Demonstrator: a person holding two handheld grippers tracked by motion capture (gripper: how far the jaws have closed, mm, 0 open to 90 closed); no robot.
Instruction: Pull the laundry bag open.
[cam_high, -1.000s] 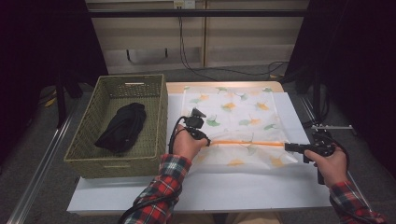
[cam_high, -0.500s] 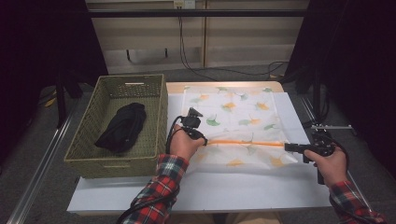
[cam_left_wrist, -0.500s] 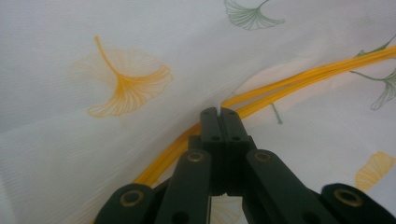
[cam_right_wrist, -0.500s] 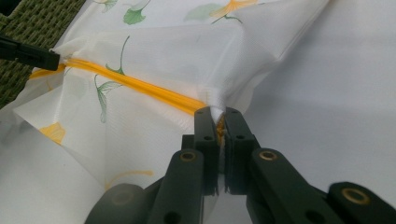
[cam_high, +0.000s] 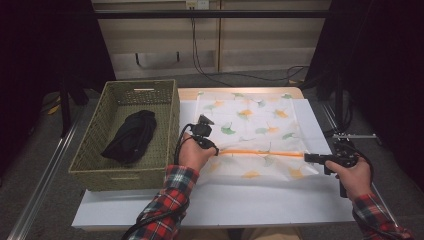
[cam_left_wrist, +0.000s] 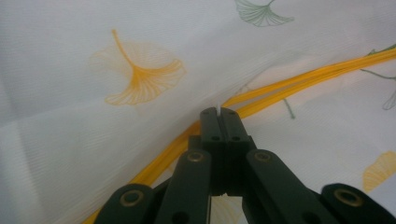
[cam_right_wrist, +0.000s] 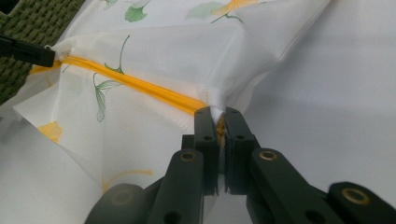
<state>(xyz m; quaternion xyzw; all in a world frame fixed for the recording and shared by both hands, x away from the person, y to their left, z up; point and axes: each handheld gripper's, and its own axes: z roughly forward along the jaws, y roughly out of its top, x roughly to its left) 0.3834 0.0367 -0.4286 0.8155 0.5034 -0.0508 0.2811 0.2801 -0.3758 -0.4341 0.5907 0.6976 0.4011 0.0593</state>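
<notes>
Between the earlier high views and this one hardly anything is changed: the white leaf-printed cloth (cam_high: 255, 127) is kept spread on the tabletop (cam_high: 240, 200), and its orange zip line (cam_high: 262, 153) is still stretched straight between the two hands. From that steadiness it is judged that the cloth, possibly a zipped bag or cover, is being held taut along the zip, ready for a fold or a lift. The left gripper (cam_high: 214, 148) is placed at the zip's left end, just beside the woven basket (cam_high: 165, 107), in which a dark bundled garment (cam_high: 131, 135) is lying. The right gripper (cam_high: 308, 157) is placed at the zip's right end, near the cloth's corner. In the left gripper view the fingers (cam_left_wrist: 212, 122) are seen pressed together on a thin white edge of cloth beside the double orange cord (cam_left_wrist: 299, 81), a detail that cannot be made out from above. In the right gripper view the fingers (cam_right_wrist: 205, 122) are seen pinching a gathered tuck of cloth where the orange line ends, with creases fanning out from the pinch; the other gripper's black tip (cam_right_wrist: 28, 53) is also caught there at the far end of the zip, against the basket's weave (cam_right_wrist: 37, 23). Whether the zip itself is open or closed cannot be told.
</notes>
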